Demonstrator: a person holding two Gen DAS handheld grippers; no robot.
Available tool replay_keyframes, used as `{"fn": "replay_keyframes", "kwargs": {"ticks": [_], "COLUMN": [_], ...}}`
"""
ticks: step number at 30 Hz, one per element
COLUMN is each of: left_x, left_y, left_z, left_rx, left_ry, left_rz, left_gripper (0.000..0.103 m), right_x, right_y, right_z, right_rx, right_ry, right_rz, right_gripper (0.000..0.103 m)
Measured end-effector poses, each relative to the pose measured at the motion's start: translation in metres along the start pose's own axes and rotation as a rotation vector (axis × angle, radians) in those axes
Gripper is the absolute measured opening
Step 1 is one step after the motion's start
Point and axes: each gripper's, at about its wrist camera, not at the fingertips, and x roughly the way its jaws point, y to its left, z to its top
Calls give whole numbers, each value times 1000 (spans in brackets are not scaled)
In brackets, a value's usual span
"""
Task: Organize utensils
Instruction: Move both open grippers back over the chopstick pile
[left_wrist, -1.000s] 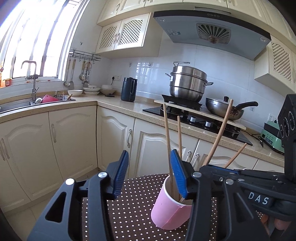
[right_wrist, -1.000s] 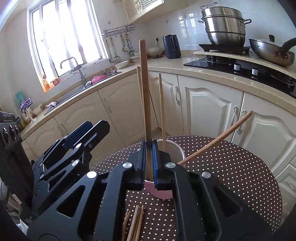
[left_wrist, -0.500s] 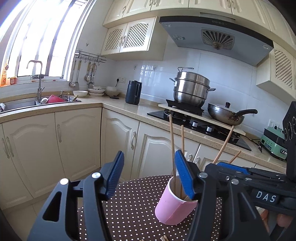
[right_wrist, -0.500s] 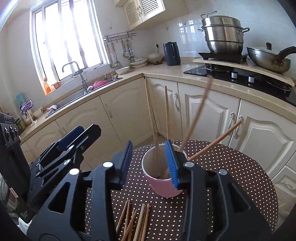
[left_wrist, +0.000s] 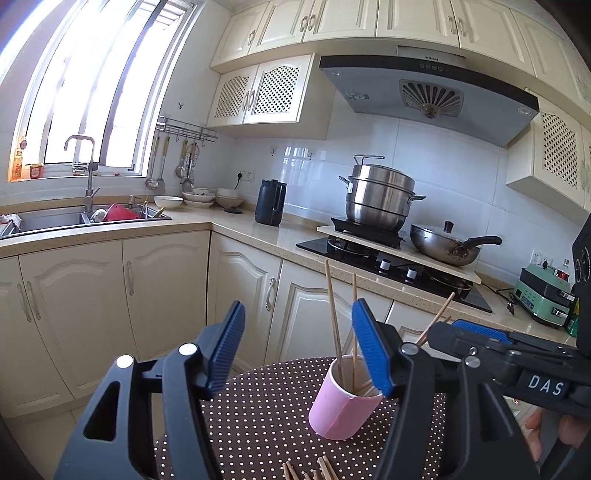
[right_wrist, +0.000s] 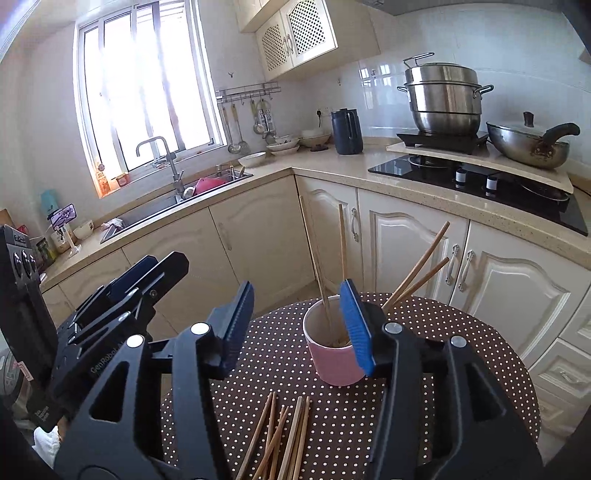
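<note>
Pink cup (right_wrist: 338, 360): stands upright on the dotted bench (right_wrist: 461, 347), four sticks inside.
Loose chopsticks (right_wrist: 284, 435): lie flat, near the cup.
Right hand-held gripper (right_wrist: 297, 328): fingers apart after just opening, holds nothing.
Left hand-held gripper (left_wrist: 298, 350): fingers apart after just opening wider, holds nothing.
Next: I think pinch one stick near its middle, tip it up, drop it in gently.

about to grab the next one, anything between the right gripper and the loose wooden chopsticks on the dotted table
Nothing visible: the loose wooden chopsticks lie on bare brown dotted tablecloth below the open right gripper; the pink cup stands beyond them.
</note>
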Motion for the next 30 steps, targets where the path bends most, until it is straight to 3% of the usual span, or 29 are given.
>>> {"fn": "replay_keyframes", "kwargs": {"ticks": [7, 16, 30], "left_x": [-26, -48, -37], "left_y": [-5, -11, -18], "left_z": [-7, -28, -79], "left_rx": [23, 66, 167], "left_ry": [30, 116, 315], "left_rz": [9, 15, 30], "left_gripper": [60, 60, 60], "right_x": [-29, -40, -31], "right_y": [12, 24, 20], "right_z": [-9, -43, -97], "right_rx": [-24, -33, 1], "right_ry": [0, 63, 186], "right_rz": [-8, -4, 4], "right_gripper": [50, 50, 51]}}
